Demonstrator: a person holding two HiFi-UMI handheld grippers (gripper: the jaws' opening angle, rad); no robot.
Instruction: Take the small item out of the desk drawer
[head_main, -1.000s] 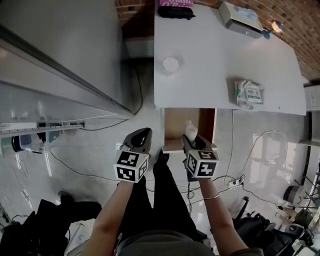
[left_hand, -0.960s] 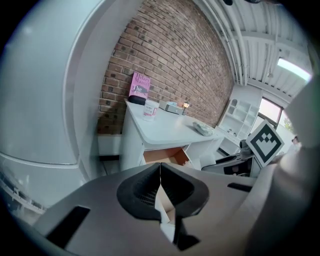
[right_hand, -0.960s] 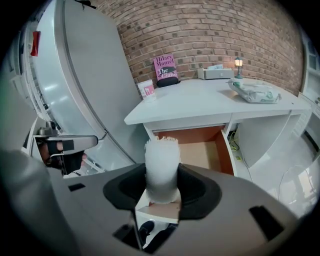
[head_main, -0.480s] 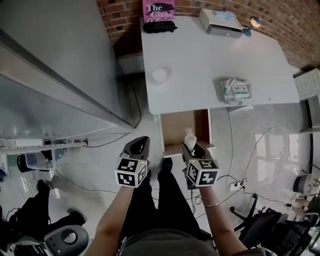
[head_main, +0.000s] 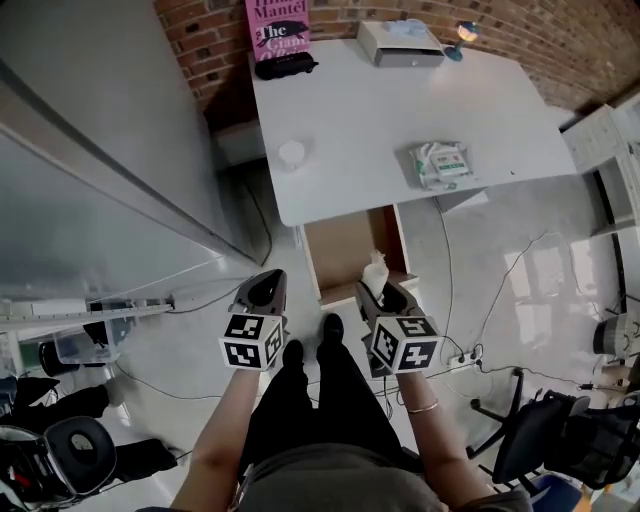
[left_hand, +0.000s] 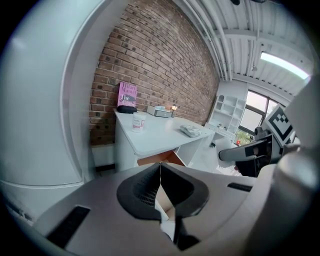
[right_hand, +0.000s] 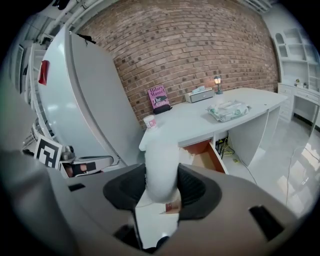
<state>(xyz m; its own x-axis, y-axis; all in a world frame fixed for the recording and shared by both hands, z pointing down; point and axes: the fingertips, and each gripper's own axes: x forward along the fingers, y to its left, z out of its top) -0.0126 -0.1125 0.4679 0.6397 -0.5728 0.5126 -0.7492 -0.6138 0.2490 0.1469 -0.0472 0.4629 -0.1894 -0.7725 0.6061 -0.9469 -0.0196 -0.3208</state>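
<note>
Clamping white bottle (right_hand: 161, 150), right hand-held gripper (right_hand: 161, 182) near open drawer (head_main: 340, 250); left hand-held gripper (left_hand: 160, 172) closed, empty; desk (head_main: 370, 120) ahead.

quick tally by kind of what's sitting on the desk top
pink book: 1
black pouch: 1
white jar: 1
wipes pack: 1
grey box: 1
small lamp: 1
total: 6
</note>
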